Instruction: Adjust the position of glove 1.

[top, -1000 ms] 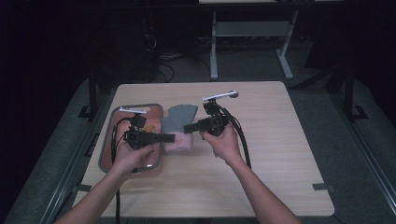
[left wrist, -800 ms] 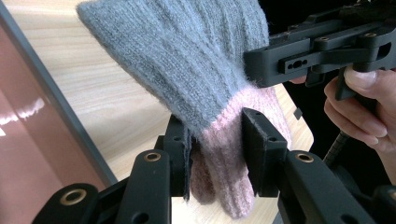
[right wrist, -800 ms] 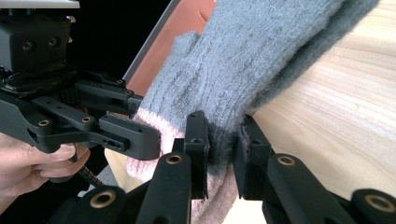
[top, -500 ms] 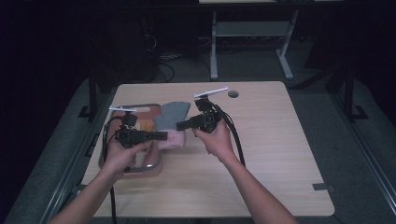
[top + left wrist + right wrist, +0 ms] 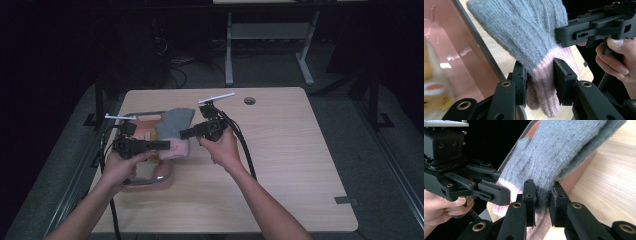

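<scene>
Over table (image 5: 280,150), glove (image 5: 172,131) stretches cuff-nearest.

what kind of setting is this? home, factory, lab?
Most likely a lab or recording room, not a home. A lone wooden table stands in a dark room, loose cables trail over the floor behind it, and a second bench's metal legs show at the back.

Both forearms entered from six o'clock; the left gripper (image 5: 162,145) pointed toward three, the right gripper (image 5: 186,133) toward nine, jaws clamped.
</scene>
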